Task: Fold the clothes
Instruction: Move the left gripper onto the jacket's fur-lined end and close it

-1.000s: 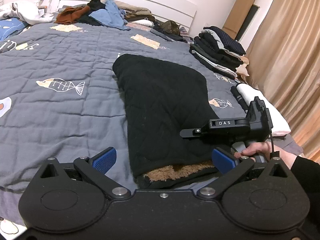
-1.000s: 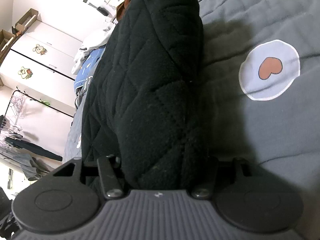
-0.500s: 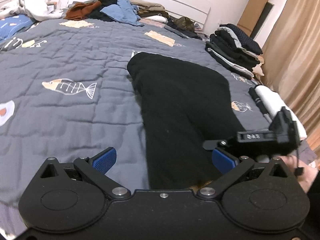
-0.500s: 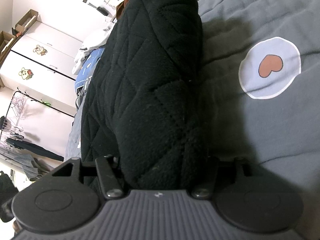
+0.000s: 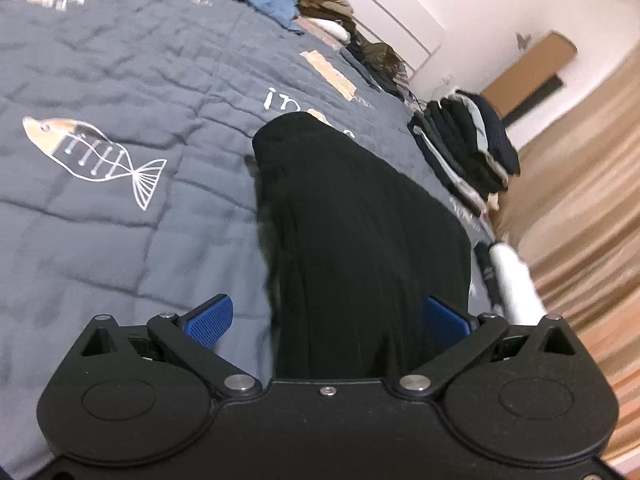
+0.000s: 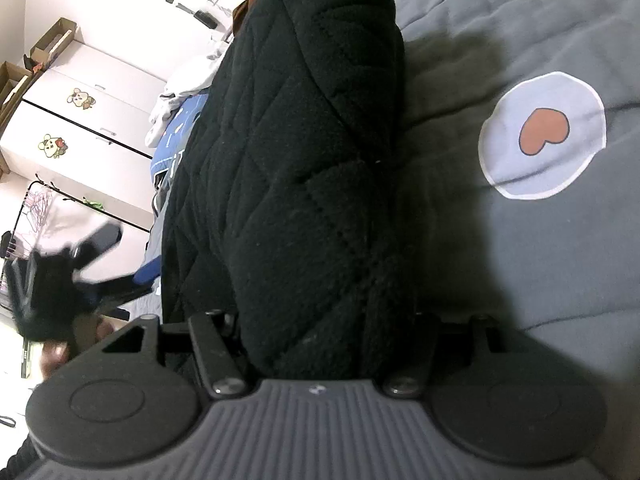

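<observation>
black quilted garment between both tongs

left tongs (image 5: 328, 322) spread wide, blue pads (image 5: 210, 320) either side of the black quilted garment (image 5: 360, 240), not pinching it. right tongs (image 6: 320, 332) closed in on the garment's near edge, fingertips hidden by the fabric. garment lying lengthwise on the grey bed quilt (image 5: 100, 220), near a folded stack (image 5: 464, 148). compared with a second ago: left tongs nearer, garment now between its pads; right tongs unchanged.

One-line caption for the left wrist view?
Open left tool straddling the near end of a black quilted garment on a grey fish-print bedspread.
</observation>
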Available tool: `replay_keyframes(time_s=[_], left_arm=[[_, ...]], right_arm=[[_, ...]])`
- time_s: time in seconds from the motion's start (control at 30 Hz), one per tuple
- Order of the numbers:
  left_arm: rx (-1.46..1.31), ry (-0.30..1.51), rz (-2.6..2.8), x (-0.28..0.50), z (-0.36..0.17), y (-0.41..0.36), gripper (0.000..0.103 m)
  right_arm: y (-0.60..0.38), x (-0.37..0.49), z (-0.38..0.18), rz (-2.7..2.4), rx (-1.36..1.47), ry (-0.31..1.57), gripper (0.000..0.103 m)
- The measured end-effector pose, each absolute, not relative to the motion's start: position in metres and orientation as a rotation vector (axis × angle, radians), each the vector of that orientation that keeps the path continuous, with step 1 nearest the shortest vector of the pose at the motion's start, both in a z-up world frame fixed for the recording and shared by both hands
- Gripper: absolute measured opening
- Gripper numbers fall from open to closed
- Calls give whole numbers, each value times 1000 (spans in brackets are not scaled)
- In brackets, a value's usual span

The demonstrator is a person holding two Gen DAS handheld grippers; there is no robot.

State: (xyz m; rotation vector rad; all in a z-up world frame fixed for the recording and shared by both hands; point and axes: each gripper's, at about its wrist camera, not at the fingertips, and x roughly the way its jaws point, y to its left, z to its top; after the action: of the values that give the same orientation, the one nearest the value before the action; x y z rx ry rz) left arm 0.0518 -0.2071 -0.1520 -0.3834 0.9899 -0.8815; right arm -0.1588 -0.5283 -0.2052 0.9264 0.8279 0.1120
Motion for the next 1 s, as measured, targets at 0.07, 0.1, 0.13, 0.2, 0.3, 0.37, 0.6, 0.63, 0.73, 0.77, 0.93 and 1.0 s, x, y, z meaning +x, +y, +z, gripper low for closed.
replay_keyframes(time_s=[0.07,0.1,0.13,0.2,0.3,0.37,0.6,0.63,0.73,0.77,0.93,1.0], left_arm=[[-400,1001,-877,63,-158,-212,103],[-398,1006,-873,68,-160,-215,103],[-395,1012,-868,73,-163,-219,103],[-384,1024,-848,84,-169,-227,103],[-404,1026,-840,97,-178,-236,103],[-422,1032,-840,105,-182,-241,103],[-484,1077,-864,125,-204,-260,103],[-482,1078,-872,127,-206,-262,103],[-485,1081,-897,133,-211,-263,103],[-487,1084,-904,135,-212,-263,103],[-466,1085,-919,141,-212,-271,103],[-457,1088,-929,142,-211,-275,103]], right_arm=[[-528,-159,-205,112,922,829,59],[-528,-159,-205,112,921,830,59],[-528,-159,-204,113,920,830,59],[-527,-158,-204,113,918,831,60],[-526,-158,-203,113,913,831,60],[-526,-158,-203,115,910,831,60],[-525,-160,-203,116,905,832,61],[-524,-160,-203,116,902,833,61],[-522,-159,-201,115,893,834,62],[-522,-159,-200,115,891,835,62],[-518,-159,-200,116,884,838,63],[-516,-164,-200,115,884,838,63]])
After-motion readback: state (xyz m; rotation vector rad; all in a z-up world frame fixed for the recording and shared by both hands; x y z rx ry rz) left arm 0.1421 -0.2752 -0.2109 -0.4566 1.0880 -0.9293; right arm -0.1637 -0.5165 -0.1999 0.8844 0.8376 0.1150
